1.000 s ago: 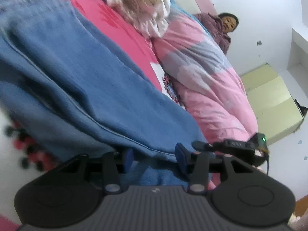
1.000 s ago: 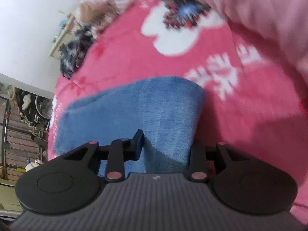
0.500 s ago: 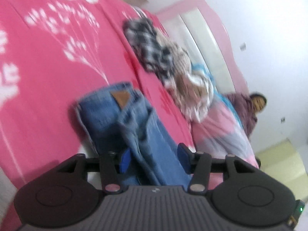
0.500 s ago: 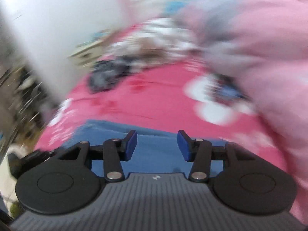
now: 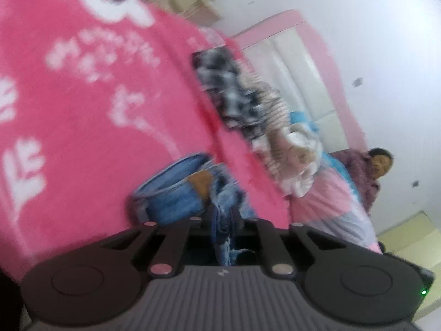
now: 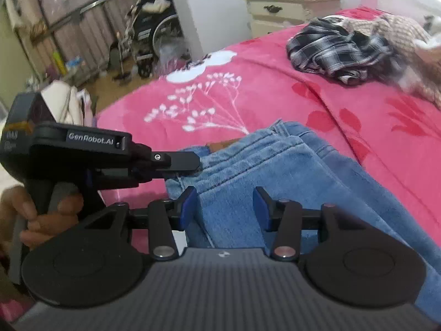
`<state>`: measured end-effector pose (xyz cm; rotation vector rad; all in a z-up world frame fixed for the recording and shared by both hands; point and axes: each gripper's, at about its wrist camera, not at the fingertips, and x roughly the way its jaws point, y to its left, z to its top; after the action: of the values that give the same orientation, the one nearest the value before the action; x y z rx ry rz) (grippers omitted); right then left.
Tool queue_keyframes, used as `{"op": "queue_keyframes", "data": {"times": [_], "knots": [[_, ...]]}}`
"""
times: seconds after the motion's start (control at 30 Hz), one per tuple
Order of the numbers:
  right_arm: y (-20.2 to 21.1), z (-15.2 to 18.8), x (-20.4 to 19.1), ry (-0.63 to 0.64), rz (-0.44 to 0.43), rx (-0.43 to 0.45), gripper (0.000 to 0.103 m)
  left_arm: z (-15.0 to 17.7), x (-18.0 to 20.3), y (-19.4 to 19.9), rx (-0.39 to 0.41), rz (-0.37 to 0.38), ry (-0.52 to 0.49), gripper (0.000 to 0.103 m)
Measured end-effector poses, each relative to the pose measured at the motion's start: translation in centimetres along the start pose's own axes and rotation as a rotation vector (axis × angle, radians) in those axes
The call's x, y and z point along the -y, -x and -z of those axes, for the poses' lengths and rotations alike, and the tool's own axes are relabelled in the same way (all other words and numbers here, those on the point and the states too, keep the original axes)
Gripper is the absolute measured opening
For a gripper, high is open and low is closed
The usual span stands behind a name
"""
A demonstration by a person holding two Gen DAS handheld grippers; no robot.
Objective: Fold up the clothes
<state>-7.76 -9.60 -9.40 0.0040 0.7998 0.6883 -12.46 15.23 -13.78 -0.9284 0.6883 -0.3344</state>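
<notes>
Left tool [image 5: 223, 222] is clenched on a bunch of the jeans [image 5: 176, 198], which lie half folded on the bed [image 5: 82, 110]. Right tool [image 6: 224, 207] is released above the denim, holding nothing. If I pull with only this small pinch, I think the fold may drag open or slip out.

jeans [image 6: 275, 165] — cut off lower right | plaid shirt [image 5: 228, 93] — motion-blurred
</notes>
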Motion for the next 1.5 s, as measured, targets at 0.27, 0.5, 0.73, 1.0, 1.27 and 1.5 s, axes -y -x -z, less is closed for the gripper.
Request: {"op": "queue_keyframes", "data": {"times": [0.27,0.5,0.73,1.0,1.27,1.5], "knots": [[0.8,0.6,1.8,-0.181,-0.008,0.084,0.045,-0.1,-0.8,-1.7,0.003,-0.108,-0.102,0.010],[-0.3,0.7,0.6,-0.122,0.006,0.058,0.045,-0.7,-2.5,0.6,0.066,-0.164,-0.048,0.001],[-0.6,-2.2,5.0,-0.533,-0.047,-0.006,0.045,0.1,0.6,2.4,0.085,-0.113,-0.206,0.017],[-5.4,-4.7,4.6,-0.617,0.050,-0.282,0.045,3.1,4.8,0.2,-0.064,-0.070,-0.504,0.027],[-3.9,-2.3,5.9,-0.700,0.001,-0.184,0.009,3.1,4.7,-1.1,-0.032,-0.141,-0.454,0.005],[0.1,-2.8,5.6,-0.814,-0.121,-0.049,0.008,2.0,5.8,1.7,0.058,-0.051,-0.425,0.004]]}}
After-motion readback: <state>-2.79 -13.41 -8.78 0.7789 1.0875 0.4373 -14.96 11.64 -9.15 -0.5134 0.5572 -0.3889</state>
